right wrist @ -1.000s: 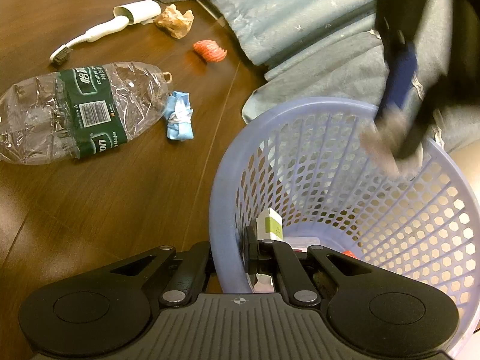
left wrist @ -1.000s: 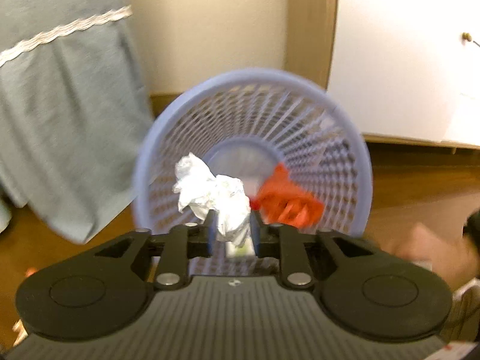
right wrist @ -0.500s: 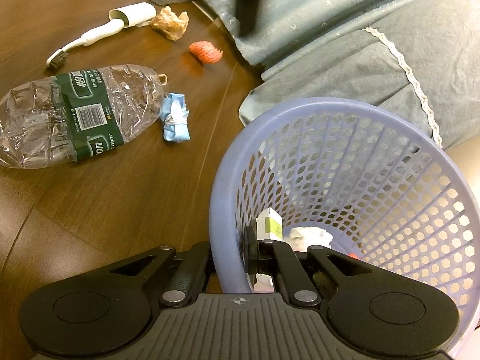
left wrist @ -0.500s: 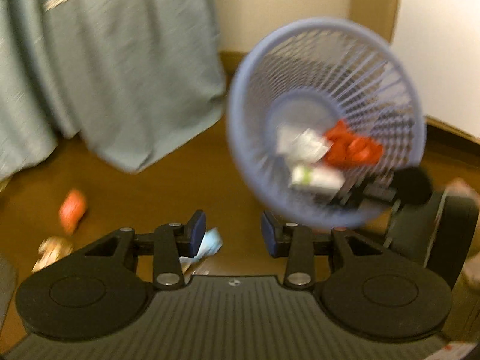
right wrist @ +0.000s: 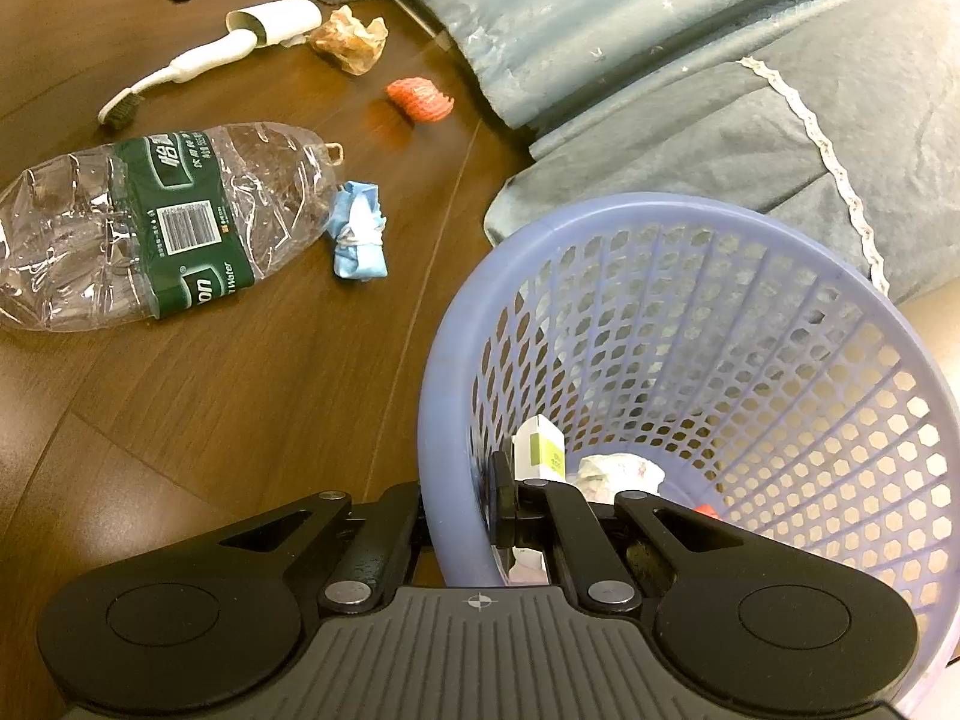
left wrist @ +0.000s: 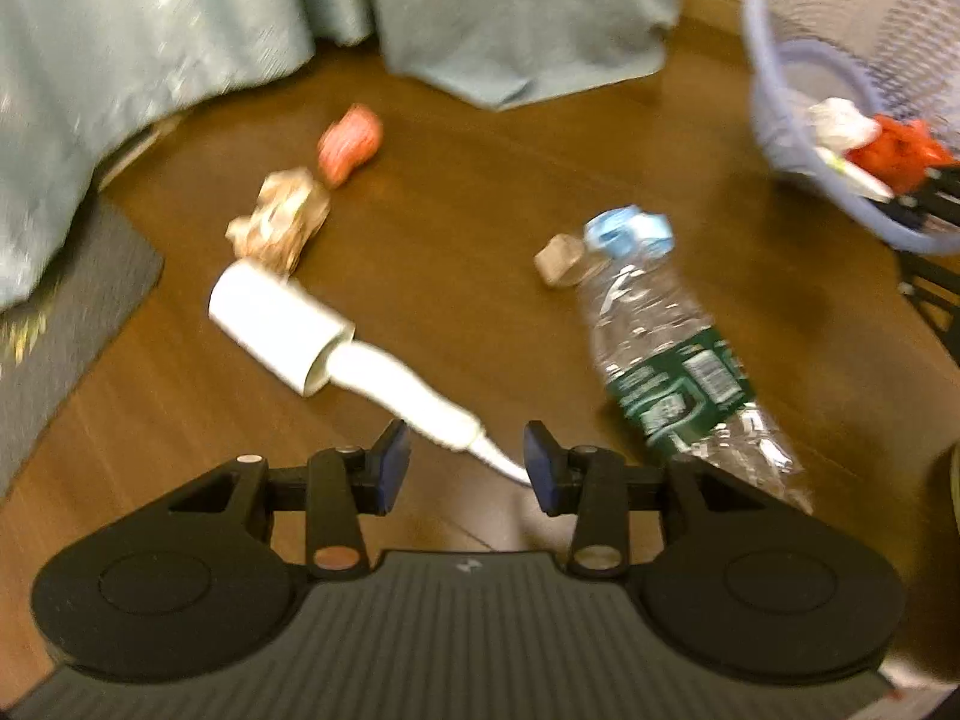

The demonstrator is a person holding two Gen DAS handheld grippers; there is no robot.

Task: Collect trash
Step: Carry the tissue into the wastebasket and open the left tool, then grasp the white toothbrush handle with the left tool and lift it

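Your left gripper (left wrist: pixel 467 461) hovered with its jaws released and empty, just above the thin end of a white brush (left wrist: pixel 384 373) lying on the brown wooden floor (left wrist: pixel 456 192). Beside it lay a crushed plastic bottle (left wrist: pixel 672 372) with a green label, and a blue wrapper (right wrist: pixel 359 232) sat near the bottle's neck. Farther off were a crumpled brown paper (left wrist: pixel 282 222) and a pink scrap (left wrist: pixel 350 142), close to a hanging teal cloth (left wrist: pixel 492 12). Your right gripper (right wrist: pixel 462 513) had its jaws clenched on the rim of the lavender basket (right wrist: pixel 444 360), which held a white tissue (right wrist: pixel 621 471), a small carton (right wrist: pixel 540 447) and red trash (left wrist: pixel 897 150).
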